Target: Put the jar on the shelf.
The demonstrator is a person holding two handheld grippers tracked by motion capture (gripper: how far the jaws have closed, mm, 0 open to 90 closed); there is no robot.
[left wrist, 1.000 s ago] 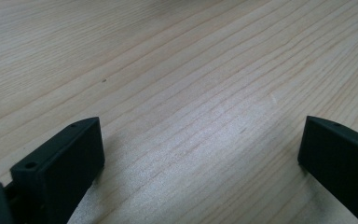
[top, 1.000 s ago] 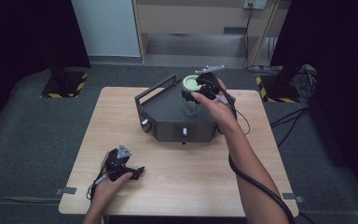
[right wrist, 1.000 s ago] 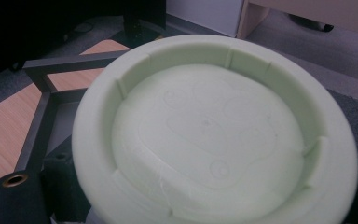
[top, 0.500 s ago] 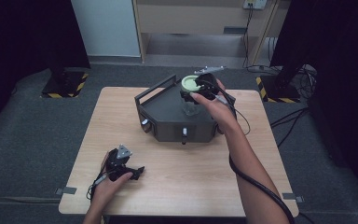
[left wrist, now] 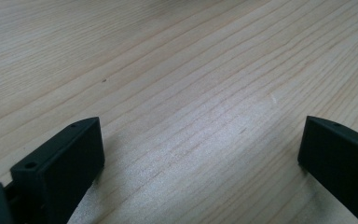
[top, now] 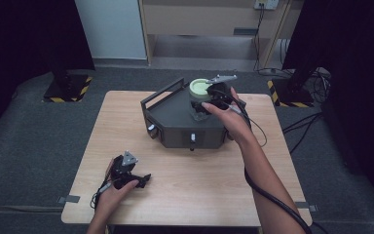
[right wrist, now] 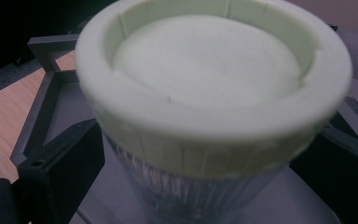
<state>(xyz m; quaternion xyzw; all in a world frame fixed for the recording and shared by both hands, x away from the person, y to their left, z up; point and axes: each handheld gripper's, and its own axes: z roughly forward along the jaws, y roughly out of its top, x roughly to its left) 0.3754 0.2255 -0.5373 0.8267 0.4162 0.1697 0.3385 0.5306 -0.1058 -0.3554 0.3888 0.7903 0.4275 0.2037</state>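
Up on the dark grey fixture stands a clear ribbed jar capped with a pale green lid; in the high view the jar sits at the far right part of the fixture's flat top, with the lid uppermost. The right gripper is at the jar, its two black jaws standing on either side of the glass just under the lid's rim, as the right gripper view shows. The jaws look close against the jar, though whether they press on it or merely flank it cannot be told. The person's right hand holds this gripper from the near side, and a cable trails back along the forearm.

The fixture has a raised open frame along its far left edge and small knobs on its front face. It rests toward the far middle of a light wooden table.

Well apart, near the table's front left corner, the left gripper lies low in the person's left hand. Its jaws are spread wide over bare wood grain, with nothing between them.
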